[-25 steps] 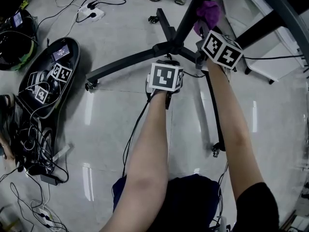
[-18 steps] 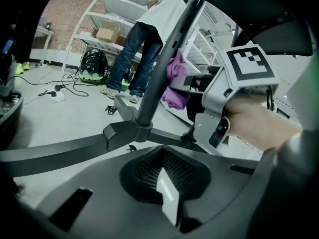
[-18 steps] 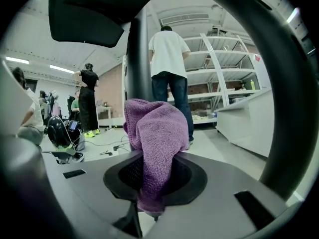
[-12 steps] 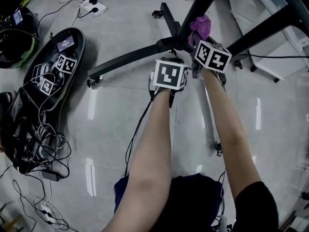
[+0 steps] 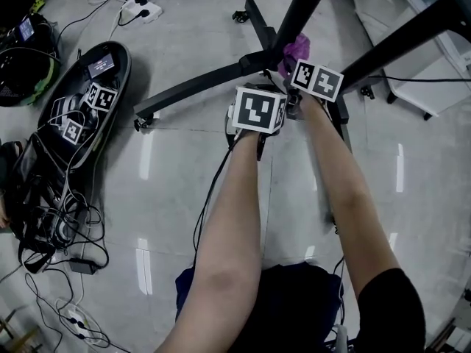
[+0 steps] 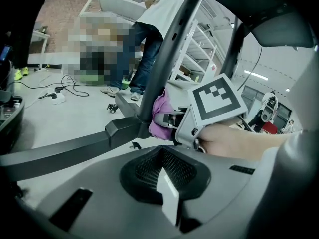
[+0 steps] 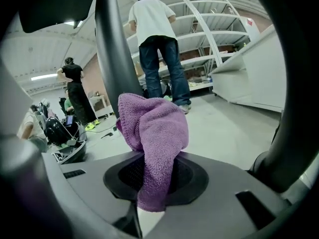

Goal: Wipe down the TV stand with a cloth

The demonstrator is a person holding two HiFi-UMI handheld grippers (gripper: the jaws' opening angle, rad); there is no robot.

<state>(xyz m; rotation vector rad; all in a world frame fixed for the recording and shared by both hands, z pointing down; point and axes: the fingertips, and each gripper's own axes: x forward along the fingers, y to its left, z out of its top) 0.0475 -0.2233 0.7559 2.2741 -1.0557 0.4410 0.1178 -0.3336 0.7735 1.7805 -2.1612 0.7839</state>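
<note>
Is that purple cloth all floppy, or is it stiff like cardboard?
Probably floppy: the purple cloth bunches and folds over above the right gripper, which pinches just one end. Likely light too, since that small pinch holds it all up. Its fuzzy surface should rub rather than slide on the black pole.

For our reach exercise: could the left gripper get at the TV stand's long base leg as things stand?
Probably yes: the left gripper hovers just beside the base leg, with nothing visible between them.
</note>
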